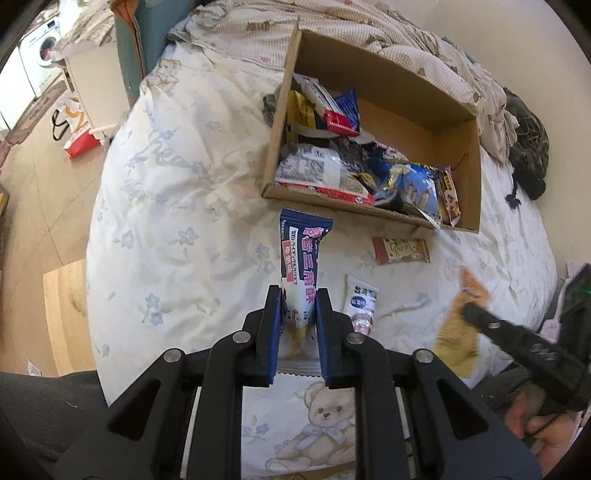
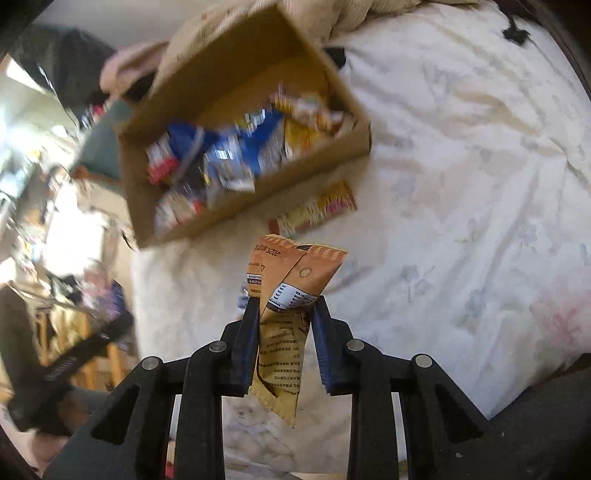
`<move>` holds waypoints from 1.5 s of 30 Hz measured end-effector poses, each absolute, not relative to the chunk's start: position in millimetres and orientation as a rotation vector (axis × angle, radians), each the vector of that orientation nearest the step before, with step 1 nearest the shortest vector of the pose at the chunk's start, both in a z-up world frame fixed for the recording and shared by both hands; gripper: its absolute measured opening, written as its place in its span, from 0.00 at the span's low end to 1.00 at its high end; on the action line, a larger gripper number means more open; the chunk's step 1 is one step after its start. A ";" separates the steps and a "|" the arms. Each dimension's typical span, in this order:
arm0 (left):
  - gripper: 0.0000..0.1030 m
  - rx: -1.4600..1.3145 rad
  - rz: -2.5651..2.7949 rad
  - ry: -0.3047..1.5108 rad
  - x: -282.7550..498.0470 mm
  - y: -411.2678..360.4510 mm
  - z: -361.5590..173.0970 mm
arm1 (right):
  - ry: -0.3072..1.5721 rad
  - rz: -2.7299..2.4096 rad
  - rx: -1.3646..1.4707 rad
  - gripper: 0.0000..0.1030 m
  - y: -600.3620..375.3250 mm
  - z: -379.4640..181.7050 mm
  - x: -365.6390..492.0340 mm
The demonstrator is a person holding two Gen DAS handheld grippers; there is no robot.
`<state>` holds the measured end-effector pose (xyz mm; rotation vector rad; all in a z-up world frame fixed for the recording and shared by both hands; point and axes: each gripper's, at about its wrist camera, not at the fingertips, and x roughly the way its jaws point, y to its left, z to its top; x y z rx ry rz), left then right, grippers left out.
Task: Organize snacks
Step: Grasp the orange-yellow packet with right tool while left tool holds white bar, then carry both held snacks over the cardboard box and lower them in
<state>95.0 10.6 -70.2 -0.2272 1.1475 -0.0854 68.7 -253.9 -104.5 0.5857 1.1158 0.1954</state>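
My left gripper [image 1: 297,291] is shut on a navy-and-white snack packet [image 1: 301,254], held above the bed just short of the cardboard box [image 1: 384,66]. The box holds several snack packets along its near wall. My right gripper [image 2: 283,301] is shut on an orange snack packet [image 2: 291,273], lifted off the quilt; the same orange packet [image 1: 458,325] shows blurred at the right of the left wrist view. A red-and-yellow packet [image 1: 400,250] and a small white packet [image 1: 360,302] lie on the quilt in front of the box.
The box [image 2: 147,184] sits on a white flowered quilt [image 1: 177,206] with a checked blanket [image 1: 406,33] bunched behind it. Dark clothing [image 1: 528,144] lies at the far right. The bed's left edge drops to a wooden floor [image 1: 40,177] with a bag and furniture.
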 end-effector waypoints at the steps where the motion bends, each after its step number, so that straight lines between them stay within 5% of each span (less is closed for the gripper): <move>1: 0.14 -0.209 -0.067 1.139 94.5 11.4 -69.7 | 1.104 0.202 0.593 0.28 -256.5 -100.7 66.5; 26: 0.14 -0.161 -0.077 0.944 117.8 5.6 0.0 | 0.806 0.344 0.512 0.28 -269.6 -4.7 108.2; 45: 0.14 -0.083 -0.149 0.921 222.8 -42.2 8.2 | 0.840 0.301 0.495 0.28 -279.7 -26.2 207.6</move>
